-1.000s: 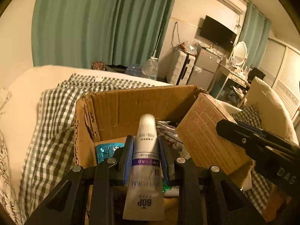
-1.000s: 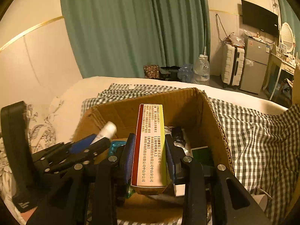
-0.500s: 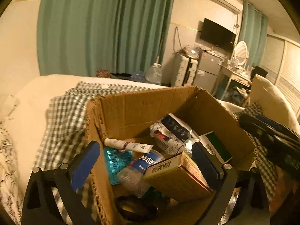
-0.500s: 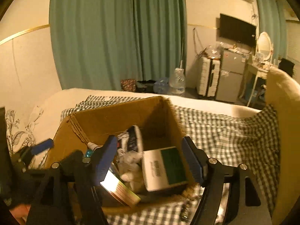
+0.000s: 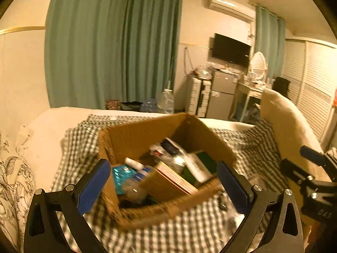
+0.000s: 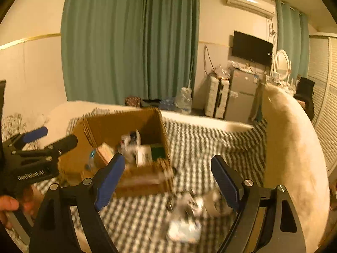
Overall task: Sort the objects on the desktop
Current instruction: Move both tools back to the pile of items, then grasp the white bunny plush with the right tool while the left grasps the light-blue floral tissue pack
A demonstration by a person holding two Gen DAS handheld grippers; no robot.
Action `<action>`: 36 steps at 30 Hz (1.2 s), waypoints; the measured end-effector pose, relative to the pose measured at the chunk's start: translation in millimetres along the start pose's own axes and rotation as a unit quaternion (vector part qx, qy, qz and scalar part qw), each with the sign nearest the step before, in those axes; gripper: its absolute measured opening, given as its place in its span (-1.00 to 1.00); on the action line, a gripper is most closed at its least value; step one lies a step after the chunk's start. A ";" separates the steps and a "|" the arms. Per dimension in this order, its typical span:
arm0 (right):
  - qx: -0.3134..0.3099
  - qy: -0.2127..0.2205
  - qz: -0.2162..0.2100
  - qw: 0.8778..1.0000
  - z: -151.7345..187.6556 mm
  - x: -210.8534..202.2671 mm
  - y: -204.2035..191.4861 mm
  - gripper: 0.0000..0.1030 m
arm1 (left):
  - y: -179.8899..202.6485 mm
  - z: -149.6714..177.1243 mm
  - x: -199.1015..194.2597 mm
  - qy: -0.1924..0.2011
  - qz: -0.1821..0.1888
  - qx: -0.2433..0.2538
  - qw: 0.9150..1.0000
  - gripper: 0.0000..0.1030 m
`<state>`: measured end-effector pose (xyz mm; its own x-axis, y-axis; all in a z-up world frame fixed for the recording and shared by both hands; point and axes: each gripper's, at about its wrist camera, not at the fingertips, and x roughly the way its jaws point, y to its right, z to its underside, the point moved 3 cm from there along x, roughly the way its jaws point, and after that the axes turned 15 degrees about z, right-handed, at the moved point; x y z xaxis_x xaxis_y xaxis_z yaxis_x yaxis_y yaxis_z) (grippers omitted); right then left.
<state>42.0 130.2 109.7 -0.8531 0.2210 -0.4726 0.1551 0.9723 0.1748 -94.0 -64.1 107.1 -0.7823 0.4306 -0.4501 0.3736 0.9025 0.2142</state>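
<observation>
An open cardboard box [image 5: 147, 132] sits on a checked cloth. In it lie a white tube [image 5: 135, 163], a brown carton with a red edge [image 5: 168, 181], a white and green box [image 5: 198, 166], a blue packet [image 5: 120, 175] and a clear bottle [image 5: 134, 185]. My left gripper [image 5: 162, 169] is open, back from the box's near wall, and holds nothing. My right gripper [image 6: 167, 162] is to the right of the box [image 6: 118, 126]; its jaws are opening with nothing between them. Blurred small items [image 6: 189, 208] lie on the cloth below it.
The checked cloth [image 6: 210, 143] covers a bed. A large cream pillow [image 6: 290, 147] stands at the right. A hand [image 6: 8, 204] holds the left gripper [image 6: 56, 137] at the left edge. Green curtains, a fridge [image 6: 242, 94] and a water bottle [image 6: 185, 101] are beyond the bed.
The left gripper let go of the white tube and the right one let go of the carton; both now lie in the box. Both grippers opened wide and drew back from the box.
</observation>
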 end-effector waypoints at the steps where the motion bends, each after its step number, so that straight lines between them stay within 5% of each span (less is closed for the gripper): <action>1: 0.000 -0.013 0.003 1.000 8.6 -2.2 5.8 0.63 | 6.7 5.8 -0.6 -0.006 0.006 0.000 1.000 1.00; 11: 0.002 -0.107 0.026 0.994 94.4 2.2 43.4 0.63 | 79.1 76.5 35.7 -0.077 0.063 0.053 0.994 1.00; 16: -0.027 -0.119 0.031 0.992 113.6 8.1 38.8 0.63 | 96.4 115.6 64.3 -0.133 0.075 0.082 0.985 1.00; 28: -0.130 -0.145 -0.016 0.981 139.6 24.4 -12.8 0.63 | 45.3 161.5 98.1 -0.191 0.031 0.047 0.980 1.00; 36: -0.087 -0.290 0.008 0.953 168.8 73.4 7.8 0.63 | 23.1 165.3 97.9 -0.190 0.035 0.008 0.981 1.00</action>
<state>64.7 166.7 -69.4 -0.4244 0.2896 -0.8579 0.0387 0.9524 0.3024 -79.5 -1.2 -75.3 -0.5128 0.4569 -0.7268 0.4303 0.8694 0.2430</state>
